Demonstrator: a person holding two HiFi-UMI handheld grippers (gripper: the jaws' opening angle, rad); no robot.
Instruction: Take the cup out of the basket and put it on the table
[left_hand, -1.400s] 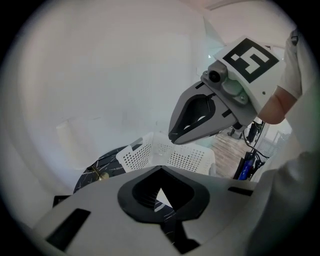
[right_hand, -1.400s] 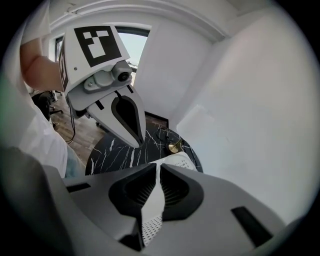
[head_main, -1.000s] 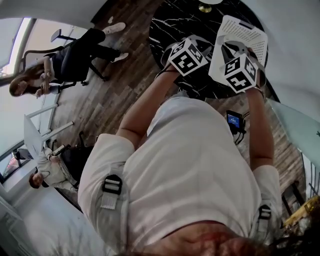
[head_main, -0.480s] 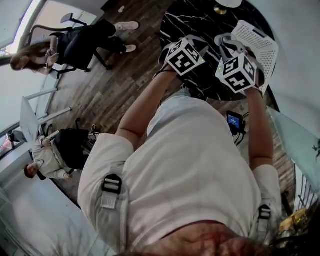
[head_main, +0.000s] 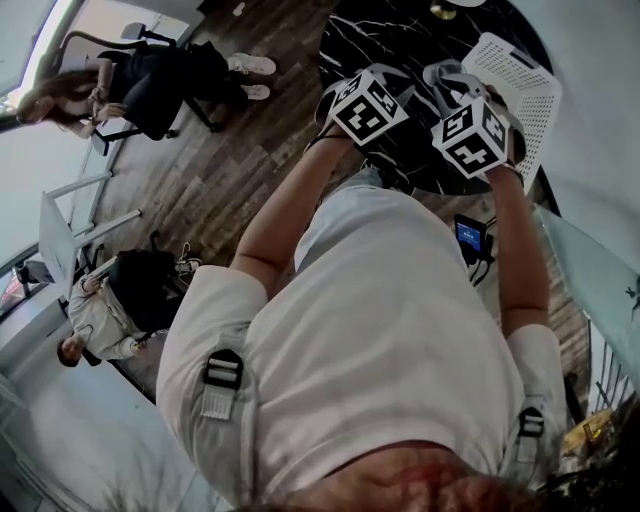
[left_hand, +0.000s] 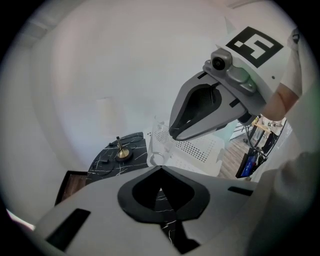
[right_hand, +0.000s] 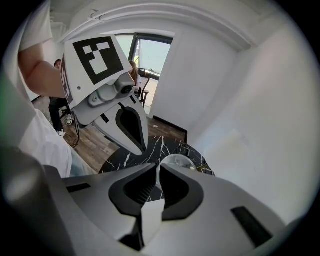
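The clear plastic cup (right_hand: 176, 162) is pinched by its wall in the right hand-held gripper (right_hand: 157, 169). It is held outside the white perforated basket (head_main: 522, 85) at the right edge of the black marble desk (head_main: 400, 40), apparently ready for lowering. The left hand-held gripper (left_hand: 161, 170) is pressed together, empty and held aside.

Both arms reach forward with bare forearms. The left arm (head_main: 290, 205) angles inward toward the right arm (head_main: 522, 250), which runs straighter. The left gripper (left_hand: 160, 169) has its jaws pressed tip to tip with nothing between them. The right gripper (right_hand: 158, 175) is held just beside it, on its right, with its jaws clamped on the thin clear wall of the cup (right_hand: 176, 161). The cup's rim shows just past the tips. Both grippers tilt their marker faces up toward the head.
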